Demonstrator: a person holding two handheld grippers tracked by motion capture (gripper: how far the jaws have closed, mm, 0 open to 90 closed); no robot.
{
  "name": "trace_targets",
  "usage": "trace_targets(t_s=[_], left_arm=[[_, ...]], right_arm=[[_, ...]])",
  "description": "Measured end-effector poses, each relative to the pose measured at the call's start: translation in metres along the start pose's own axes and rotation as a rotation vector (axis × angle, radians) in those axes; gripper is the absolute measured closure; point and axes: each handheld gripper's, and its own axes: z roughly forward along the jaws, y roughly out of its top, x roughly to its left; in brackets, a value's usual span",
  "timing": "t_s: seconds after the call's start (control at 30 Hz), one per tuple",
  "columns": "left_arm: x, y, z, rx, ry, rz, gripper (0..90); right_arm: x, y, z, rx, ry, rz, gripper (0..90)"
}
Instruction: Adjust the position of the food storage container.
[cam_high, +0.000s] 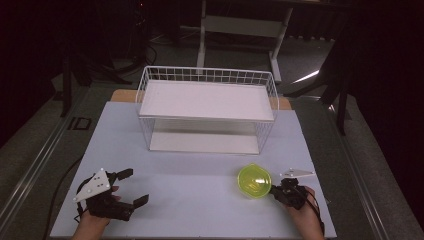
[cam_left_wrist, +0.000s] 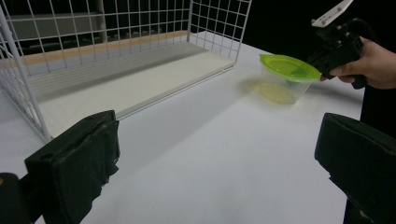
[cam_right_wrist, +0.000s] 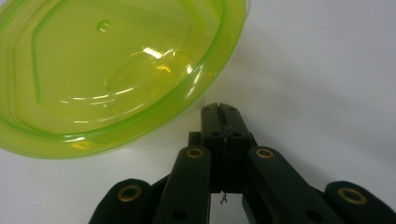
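Lidded container beside wire basket

- Clear plastic container with a translucent lime-green lid, closed and slightly tilted.
- It sits in front of the white wire basket, toward its right end, well apart.

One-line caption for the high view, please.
Right claw grips the rim of a green-lidded tub in front of a white wire rack; left claw waits open.
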Motion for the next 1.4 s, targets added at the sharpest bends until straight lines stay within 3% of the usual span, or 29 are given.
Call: trace_targets(t_s=[0.53, 0.63, 0.77, 0.87, 1.2, 1.4], left_arm=[[0.0, 0.0, 0.0, 0.007, 0.008, 0.004, 0.9], [0.0, 0.0, 0.0, 0.01, 0.01, 0.003, 0.9], [0.0, 0.0, 0.001, 0.013, 0.01, 0.007, 0.9], [0.0, 0.0, 0.001, 0.013, 0.01, 0.007, 0.9], [0.0, 0.0, 0.0, 0.01, 0.008, 0.007, 0.9], [0.0, 0.0, 0.0, 0.009, 0.008, 0.005, 0.9]], right_arm=[[0.028, 0.012, 0.02, 0.029, 0.069, -0.052, 90.0], [0.026, 0.013, 0.019, 0.029, 0.055, -0.06, 90.0], [0.014, 0.023, 0.019, 0.005, 0.02, -0.044, 90.0], [0.009, 0.027, 0.021, -0.005, 0.023, -0.024, 90.0], [0.023, 0.023, 0.026, 0.002, 0.097, -0.005, 90.0], [0.035, 0.021, 0.029, 0.016, 0.126, -0.03, 90.0]])
